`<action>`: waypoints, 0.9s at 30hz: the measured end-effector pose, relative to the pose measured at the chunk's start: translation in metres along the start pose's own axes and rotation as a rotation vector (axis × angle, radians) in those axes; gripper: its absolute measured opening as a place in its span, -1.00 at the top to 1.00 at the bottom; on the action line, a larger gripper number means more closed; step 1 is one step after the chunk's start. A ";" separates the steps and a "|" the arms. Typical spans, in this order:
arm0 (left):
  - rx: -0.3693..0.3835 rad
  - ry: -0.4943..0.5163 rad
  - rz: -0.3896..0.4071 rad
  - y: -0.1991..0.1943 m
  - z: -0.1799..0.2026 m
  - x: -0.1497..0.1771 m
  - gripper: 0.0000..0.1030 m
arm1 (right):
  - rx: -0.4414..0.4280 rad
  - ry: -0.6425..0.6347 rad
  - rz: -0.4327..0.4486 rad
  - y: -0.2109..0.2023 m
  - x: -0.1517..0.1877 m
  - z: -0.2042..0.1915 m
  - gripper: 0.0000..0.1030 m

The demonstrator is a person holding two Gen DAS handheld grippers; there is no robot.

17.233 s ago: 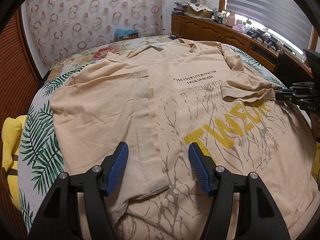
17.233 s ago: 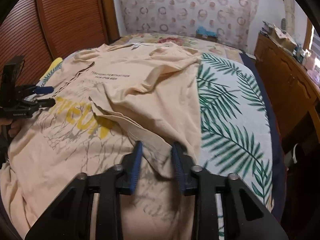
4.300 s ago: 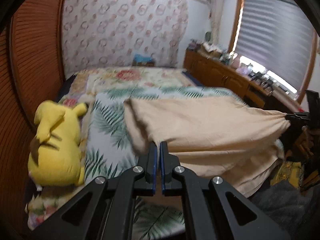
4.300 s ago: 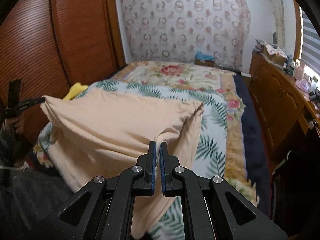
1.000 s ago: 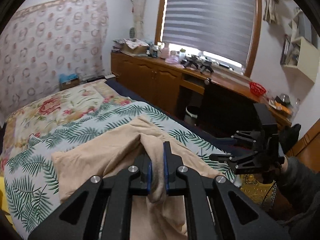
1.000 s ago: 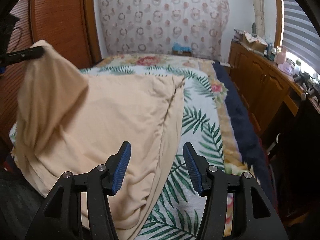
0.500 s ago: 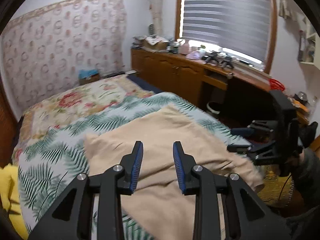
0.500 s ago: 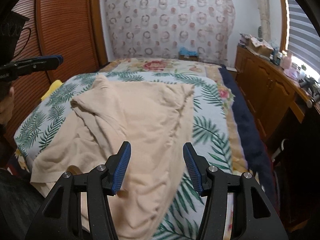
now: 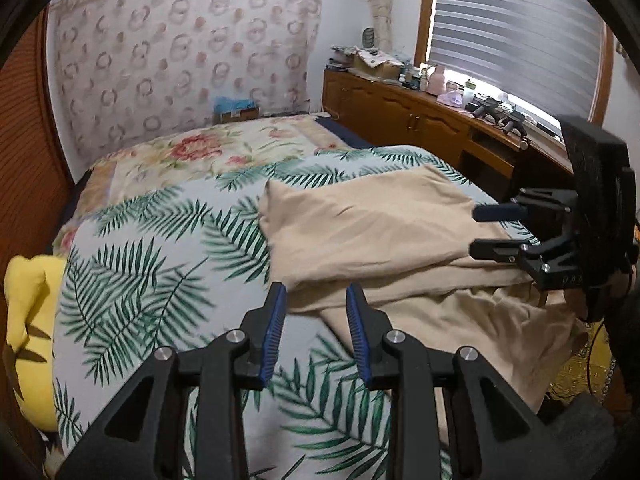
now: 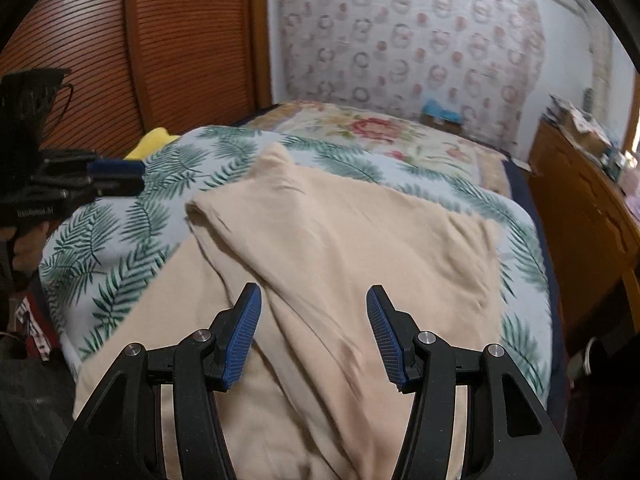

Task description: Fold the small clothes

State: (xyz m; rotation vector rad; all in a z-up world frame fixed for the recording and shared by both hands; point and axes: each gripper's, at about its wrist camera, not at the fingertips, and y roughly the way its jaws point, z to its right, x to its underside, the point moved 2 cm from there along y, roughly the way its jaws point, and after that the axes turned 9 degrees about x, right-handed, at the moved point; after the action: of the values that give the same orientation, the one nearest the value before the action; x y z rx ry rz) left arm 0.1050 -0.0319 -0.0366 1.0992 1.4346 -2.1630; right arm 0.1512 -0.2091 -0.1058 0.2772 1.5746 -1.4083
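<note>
Both claws are seen spread w/ nothing pinched: left gripper (image 9: 316, 304) has its jaws just opened, held above the bedspread (image 9: 152, 264) beside the shirt's edge; right gripper (image 10: 314, 320) is held wider over the cloth. Beige shirt (image 10: 352, 248) is laid folded, plain side up, on the leaf-print bedspread, near the bed's foot.

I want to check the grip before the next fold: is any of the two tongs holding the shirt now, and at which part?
Nothing is held. The left tongs and right tongs are both open above the beige shirt, which lies loose on the bed.
</note>
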 end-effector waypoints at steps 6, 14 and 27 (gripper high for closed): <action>-0.022 -0.032 -0.005 -0.003 -0.016 0.009 0.44 | -0.058 -0.066 -0.010 0.021 -0.025 -0.027 -0.09; -0.052 -0.065 0.000 -0.009 -0.035 0.014 0.44 | -0.084 -0.118 -0.047 0.050 -0.042 -0.050 -0.09; -0.072 -0.104 -0.015 -0.006 -0.055 0.030 0.44 | -0.157 -0.192 -0.153 0.096 -0.050 -0.088 -0.09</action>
State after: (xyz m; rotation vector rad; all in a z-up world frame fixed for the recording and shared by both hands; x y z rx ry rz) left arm 0.1050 0.0236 -0.0656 0.9399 1.4661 -2.1276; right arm 0.2011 -0.0838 -0.1416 -0.0721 1.5617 -1.3741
